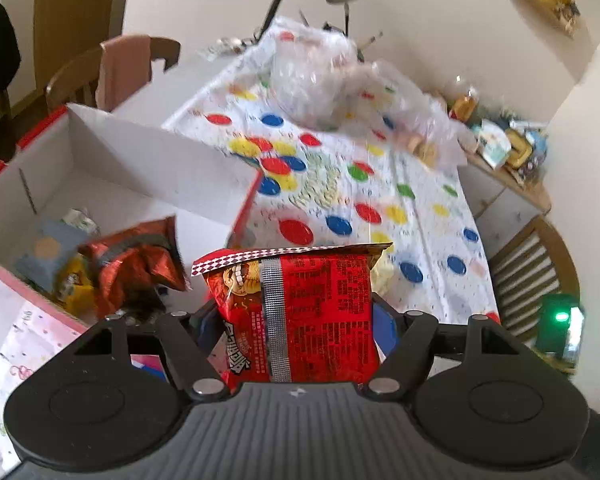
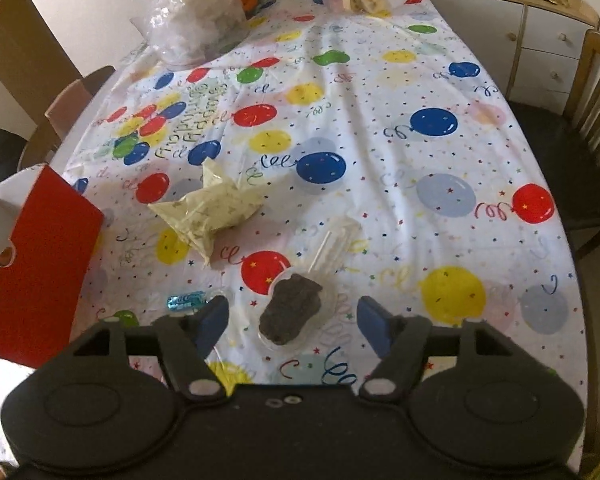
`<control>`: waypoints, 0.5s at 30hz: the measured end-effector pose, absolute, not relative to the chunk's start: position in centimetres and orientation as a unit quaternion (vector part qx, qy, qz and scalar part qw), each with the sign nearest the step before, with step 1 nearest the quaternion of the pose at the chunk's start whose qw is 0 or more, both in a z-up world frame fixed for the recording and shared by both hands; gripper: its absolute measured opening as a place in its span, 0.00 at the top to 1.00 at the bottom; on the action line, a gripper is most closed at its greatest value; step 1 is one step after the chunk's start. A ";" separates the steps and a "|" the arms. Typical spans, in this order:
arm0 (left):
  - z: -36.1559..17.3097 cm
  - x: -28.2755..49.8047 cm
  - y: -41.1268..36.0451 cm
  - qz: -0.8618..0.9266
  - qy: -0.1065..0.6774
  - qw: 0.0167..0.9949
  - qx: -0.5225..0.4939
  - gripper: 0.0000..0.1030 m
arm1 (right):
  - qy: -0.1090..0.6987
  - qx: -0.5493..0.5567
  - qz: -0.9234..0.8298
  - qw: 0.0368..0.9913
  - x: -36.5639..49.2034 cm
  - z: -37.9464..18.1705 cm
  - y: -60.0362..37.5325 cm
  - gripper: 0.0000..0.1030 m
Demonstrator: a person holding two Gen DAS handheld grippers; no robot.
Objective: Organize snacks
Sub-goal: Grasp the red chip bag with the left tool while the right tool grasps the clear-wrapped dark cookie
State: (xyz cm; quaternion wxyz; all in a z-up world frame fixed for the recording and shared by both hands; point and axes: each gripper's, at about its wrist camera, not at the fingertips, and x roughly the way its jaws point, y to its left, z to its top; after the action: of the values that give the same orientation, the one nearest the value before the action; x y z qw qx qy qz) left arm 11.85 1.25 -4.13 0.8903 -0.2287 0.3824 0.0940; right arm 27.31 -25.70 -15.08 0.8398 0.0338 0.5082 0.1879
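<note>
— Now, panel one: what does the left gripper (image 1: 296, 320) hold?

— A red noodle packet (image 1: 300, 312), clamped upright between the blue pads, its checkered top seal uppermost and its printed back facing the camera. The packet is lifted clear of the balloon-print tablecloth (image 1: 420, 208).

— And what lies to the left of it?

— A white box with red edges (image 1: 140, 160), open at the top. Inside sit a crumpled red foil bag (image 1: 136, 268), a yellow packet (image 1: 70, 284) and a blue-grey pack (image 1: 46, 252); the view is blurred, so their labels cannot be read.

— Panel two: state of the right gripper (image 2: 294, 320)?

— Released. No earlier picture is given for comparison; its two blue pads stand apart with nothing pressed between them. A dark snack in a clear wrapper (image 2: 292, 312) lies on the cloth in the gap between the fingers, touching neither.

— Other snacks on the table?

— A pale cream packet (image 2: 208, 212) near the middle of the cloth, a small shiny blue sweet (image 2: 184, 301) just beside the left finger (image 2: 212, 320), and the red box wall (image 2: 40, 264) at the left edge. Clear plastic bags (image 2: 196, 12) sit at the far end.
</note>
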 end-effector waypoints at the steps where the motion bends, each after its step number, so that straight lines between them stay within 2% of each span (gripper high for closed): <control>1: -3.9 11.6 1.5 0.092 0.379 0.891 -0.232 0.29 | 0.510 0.027 0.184 0.840 27.4 -15.3 -25.1 0.32; 15: -4.3 9.6 5.8 0.102 0.366 0.889 -0.256 0.29 | 0.541 -0.049 0.110 0.833 28.5 -18.3 -20.1 0.35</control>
State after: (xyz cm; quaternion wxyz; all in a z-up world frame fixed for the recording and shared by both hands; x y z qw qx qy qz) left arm 9.55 5.77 -4.27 0.8890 -0.2556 0.3659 0.1023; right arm 28.45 -20.13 -18.34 0.8327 -0.0493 0.5405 0.1099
